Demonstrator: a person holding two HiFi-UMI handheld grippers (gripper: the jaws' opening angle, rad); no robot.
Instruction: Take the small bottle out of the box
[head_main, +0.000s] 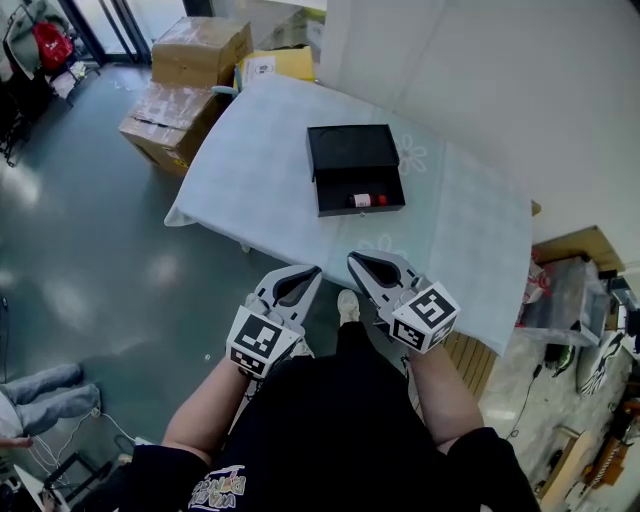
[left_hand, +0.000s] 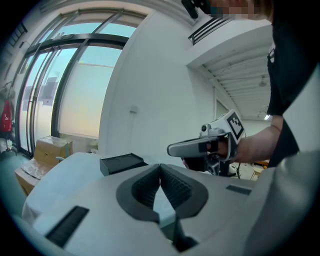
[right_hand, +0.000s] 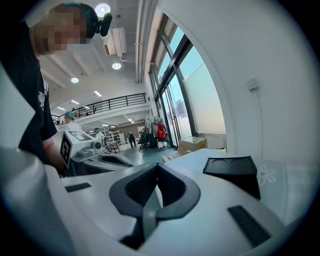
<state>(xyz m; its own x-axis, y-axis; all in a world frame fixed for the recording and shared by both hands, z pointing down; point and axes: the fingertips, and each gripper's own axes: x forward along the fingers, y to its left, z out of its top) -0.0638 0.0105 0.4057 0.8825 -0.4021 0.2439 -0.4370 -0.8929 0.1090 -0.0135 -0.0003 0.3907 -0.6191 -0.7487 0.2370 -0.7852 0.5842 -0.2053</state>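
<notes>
An open black box (head_main: 355, 150) lies on the table's pale blue cloth (head_main: 260, 150). In its near half lies the small bottle (head_main: 366, 200) with a red cap, on its side. Both grippers hover off the table's near edge, short of the box. My left gripper (head_main: 314, 269) is shut with nothing in it; its jaws meet at the tip (left_hand: 160, 165). My right gripper (head_main: 353, 259) is also shut and empty (right_hand: 157, 165). The box shows ahead in the left gripper view (left_hand: 121, 162) and in the right gripper view (right_hand: 232, 169); the bottle is hidden in both.
Cardboard boxes (head_main: 185, 85) and a yellow package (head_main: 280, 62) stand on the floor beyond the table's far left corner. A clear plastic bin (head_main: 565, 290) sits to the right of the table. A white wall (head_main: 520, 90) runs behind. Someone's legs (head_main: 40, 395) lie at lower left.
</notes>
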